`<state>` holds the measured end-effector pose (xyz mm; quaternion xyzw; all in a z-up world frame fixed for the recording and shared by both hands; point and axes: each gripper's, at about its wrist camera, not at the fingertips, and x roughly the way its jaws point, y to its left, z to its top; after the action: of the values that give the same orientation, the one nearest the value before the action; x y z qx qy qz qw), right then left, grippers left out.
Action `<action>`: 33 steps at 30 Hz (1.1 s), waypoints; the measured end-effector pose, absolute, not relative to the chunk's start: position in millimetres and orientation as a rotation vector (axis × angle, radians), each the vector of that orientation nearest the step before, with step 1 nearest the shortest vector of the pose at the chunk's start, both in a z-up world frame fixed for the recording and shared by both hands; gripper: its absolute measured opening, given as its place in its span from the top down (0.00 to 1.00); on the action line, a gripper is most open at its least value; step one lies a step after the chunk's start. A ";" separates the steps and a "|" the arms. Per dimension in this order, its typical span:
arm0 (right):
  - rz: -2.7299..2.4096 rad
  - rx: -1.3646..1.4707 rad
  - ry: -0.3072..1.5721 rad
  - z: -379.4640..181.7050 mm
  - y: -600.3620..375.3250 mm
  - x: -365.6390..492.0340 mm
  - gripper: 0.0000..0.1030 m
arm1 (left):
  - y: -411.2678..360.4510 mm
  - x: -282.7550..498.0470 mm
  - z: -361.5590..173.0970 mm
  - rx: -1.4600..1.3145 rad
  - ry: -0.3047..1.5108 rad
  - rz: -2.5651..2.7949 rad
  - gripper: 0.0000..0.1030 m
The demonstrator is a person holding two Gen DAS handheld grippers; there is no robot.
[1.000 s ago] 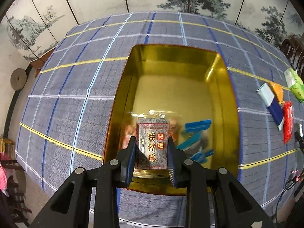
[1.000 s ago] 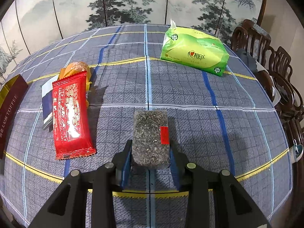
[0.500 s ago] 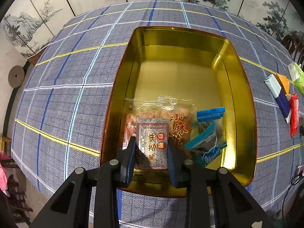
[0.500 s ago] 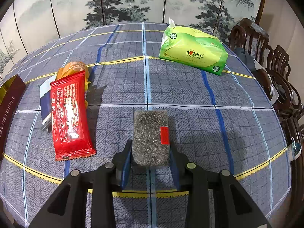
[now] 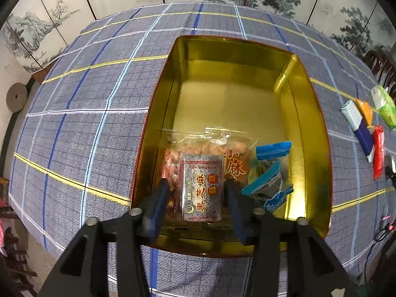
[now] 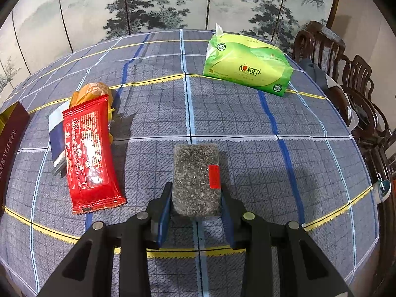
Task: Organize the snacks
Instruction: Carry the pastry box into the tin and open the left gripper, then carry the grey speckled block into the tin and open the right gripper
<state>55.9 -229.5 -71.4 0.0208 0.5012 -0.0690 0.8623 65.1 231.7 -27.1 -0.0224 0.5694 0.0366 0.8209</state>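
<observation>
In the left wrist view a gold tin (image 5: pixel 319 123) stands on the checked tablecloth. A black sesame packet (image 5: pixel 201 188) with a red label lies in its near end, on a clear bag of orange snacks (image 5: pixel 235 148) and beside blue-wrapped sweets (image 5: pixel 269 170). My left gripper (image 5: pixel 196 183) straddles the packet; its jaws are opening and the pads stand clear of the packet's sides. In the right wrist view my right gripper (image 6: pixel 196 186) is shut on a dark sesame bar (image 6: pixel 195 173) with a small red sticker, above the cloth.
A red packet (image 6: pixel 89 153) lies left of the right gripper, over a blue-and-white packet (image 6: pixel 56 133) and an orange one (image 6: pixel 95 90). A green tissue pack (image 6: pixel 247 68) sits at the far right. The tin's maroon side (image 6: pixel 10 143) shows at left, wooden chairs (image 6: pixel 346 86) at right.
The left jaws have parted and let go of the black sesame packet, which now rests in the tin. The right gripper and its bar have not moved.
</observation>
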 end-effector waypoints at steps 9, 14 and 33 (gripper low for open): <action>-0.158 0.047 0.996 -43.5 -221.3 48.9 0.66 | 239.8 58.4 8.5 -0.111 1.076 0.044 0.34; -0.091 0.039 0.957 -19.7 -196.5 50.3 0.66 | 246.9 54.2 27.9 -0.096 1.014 0.098 0.33; 0.489 -0.154 0.912 6.9 41.1 50.9 0.66 | 313.0 4.2 24.9 -0.211 1.005 0.250 0.32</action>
<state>50.9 41.1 6.9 -0.0733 0.4357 0.2333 0.8662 4.2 313.0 24.9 -0.1008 0.4796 0.1190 0.8635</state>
